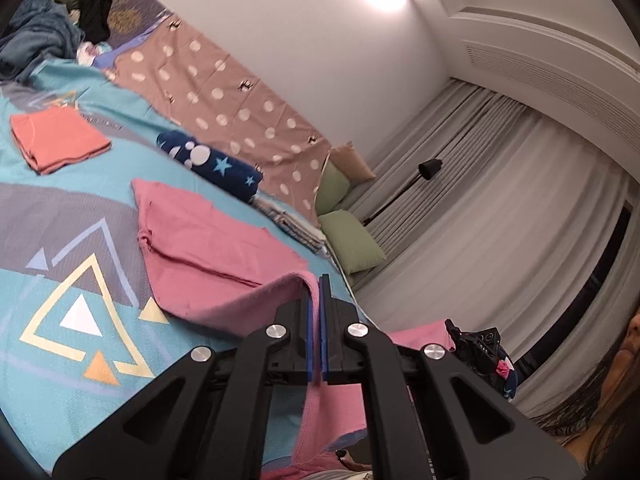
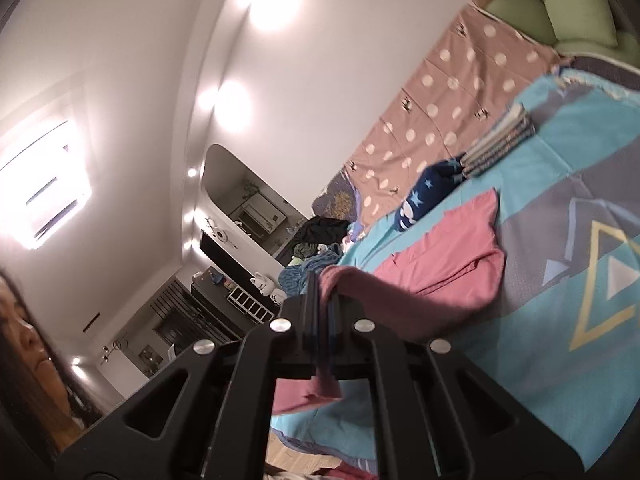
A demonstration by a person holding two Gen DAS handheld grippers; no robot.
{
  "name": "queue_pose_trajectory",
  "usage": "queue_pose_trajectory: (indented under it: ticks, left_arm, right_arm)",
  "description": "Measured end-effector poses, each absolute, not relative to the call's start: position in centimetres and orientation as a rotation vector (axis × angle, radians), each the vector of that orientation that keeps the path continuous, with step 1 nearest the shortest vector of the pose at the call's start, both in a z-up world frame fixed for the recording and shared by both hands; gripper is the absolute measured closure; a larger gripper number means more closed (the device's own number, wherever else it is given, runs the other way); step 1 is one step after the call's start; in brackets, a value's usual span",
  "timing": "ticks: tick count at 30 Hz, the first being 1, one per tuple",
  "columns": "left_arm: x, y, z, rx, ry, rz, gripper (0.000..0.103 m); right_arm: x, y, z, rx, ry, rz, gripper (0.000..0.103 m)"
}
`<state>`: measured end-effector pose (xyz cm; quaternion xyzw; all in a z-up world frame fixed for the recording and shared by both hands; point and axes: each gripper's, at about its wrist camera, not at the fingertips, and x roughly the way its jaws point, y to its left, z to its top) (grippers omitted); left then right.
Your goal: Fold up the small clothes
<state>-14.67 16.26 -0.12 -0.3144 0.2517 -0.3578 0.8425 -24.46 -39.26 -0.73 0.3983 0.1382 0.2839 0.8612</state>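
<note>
A pink garment (image 1: 208, 252) lies partly folded on the patterned bedspread (image 1: 60, 240). My left gripper (image 1: 319, 284) is shut on one near edge of it and holds that edge lifted above the bed. My right gripper (image 2: 325, 284) is shut on another edge of the same pink garment (image 2: 448, 264), also lifted; cloth hangs down between its fingers. The right gripper also shows in the left wrist view (image 1: 476, 344) at the lower right. A folded orange garment (image 1: 58, 142) lies farther back on the bed.
A rolled navy star-print cloth (image 1: 212, 166) and a folded patterned stack (image 1: 296, 228) lie behind the pink garment. A pile of unfolded clothes (image 1: 52, 24) sits at the far end. Green pillows (image 1: 352, 244), a lamp (image 1: 428, 168) and curtains stand beyond. A person's face (image 2: 24, 340) is close by.
</note>
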Motion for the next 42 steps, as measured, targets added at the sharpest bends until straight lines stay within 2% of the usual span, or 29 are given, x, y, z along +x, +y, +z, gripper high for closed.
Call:
queue_pose_trajectory:
  ticks: [10,16,20,23,25,29,33,34,37,42]
  left_arm:
    - [-7.7,15.6,0.9,-0.681,0.547,-0.732,0.101]
    - [-0.4,15.6,2.0,-0.703,0.541,-0.694,0.101]
    - [4.9,16.1,1.6,-0.748,0.557,-0.635,0.101]
    - [8.0,16.0,0.1,-0.758,0.605,-0.572,0.101]
    - [9.1,15.2,-1.6,-0.76,0.675,-0.566,0.095]
    - [8.4,13.2,-4.6,-0.657,0.799,-0.564,0.071]
    - [6.8,12.5,-7.2,-0.609,0.911,-0.56,0.064]
    - [6.2,12.3,-7.6,-0.596,0.925,-0.562,0.062]
    - [5.3,11.5,-8.1,-0.522,0.947,-0.581,0.062]
    - [5.4,10.0,-9.3,-0.416,0.977,-0.559,0.065]
  right_arm:
    - [-16.0,-39.1,1.4,0.814,0.321,0.58,0.097]
    - [-9.3,-39.7,2.7,0.789,0.37,0.501,0.097]
    - [-3.8,-39.9,1.9,0.787,0.442,0.435,0.097]
    - [1.8,-39.5,-0.8,0.726,0.555,0.329,0.096]
    - [3.9,-39.4,-3.0,0.707,0.634,0.263,0.096]
    - [5.5,-40.2,-7.7,0.784,0.732,0.229,0.096]
    - [4.9,-40.6,-9.5,0.799,0.763,0.213,0.095]
    - [4.7,-40.6,-9.6,0.796,0.765,0.217,0.093]
    - [4.0,-40.2,-9.6,0.773,0.775,0.228,0.079]
    - [2.8,-39.4,-9.4,0.73,0.796,0.236,0.077]
